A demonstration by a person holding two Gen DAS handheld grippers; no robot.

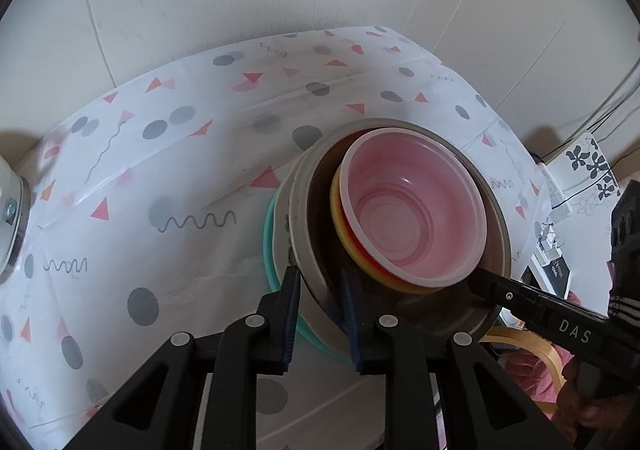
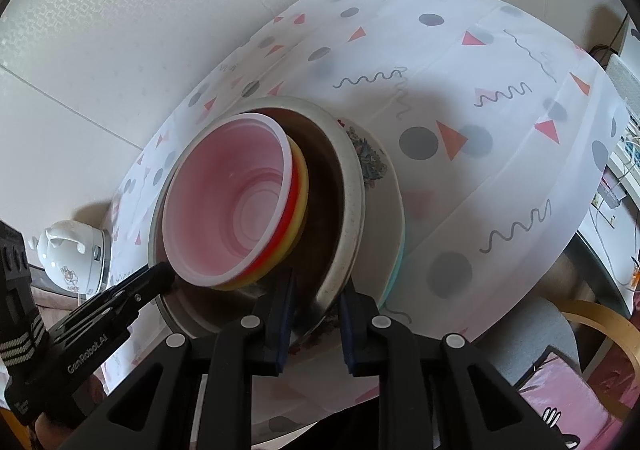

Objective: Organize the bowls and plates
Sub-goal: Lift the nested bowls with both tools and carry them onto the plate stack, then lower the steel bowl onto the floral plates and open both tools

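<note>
- The large beige bowl with a dark brown inside stands on the table's white cloth printed with grey dots and coral triangles, near the table's front edge.
- Nested inside it is a stack of small bowls: a translucent pink plastic bowl on top, a red one under it showing only its rim, and a yellow one lowest. That makes three small bowls and one large, four bowls that I can count.
- Under the large bowl lie two plates: a white plate with a floral print and, beneath it, a teal plate showing only as an edge.
- The left gripper stands with its two blue-padded fingers either side of the large bowl's near wall, one outside and one inside; whether the pads press the wall I cannot tell.
- The right gripper straddles the same rim further round, on the opposite side of the small stack; contact is likewise unclear.
- Both grippers are equally close, the bowl lying straight ahead of each along its fingers. A round bowl has no long axis, so a two-handed lift would probably turn on keeping the rim level.
- Outward, one white electric kettle sits off the table's far left corner.
</note>
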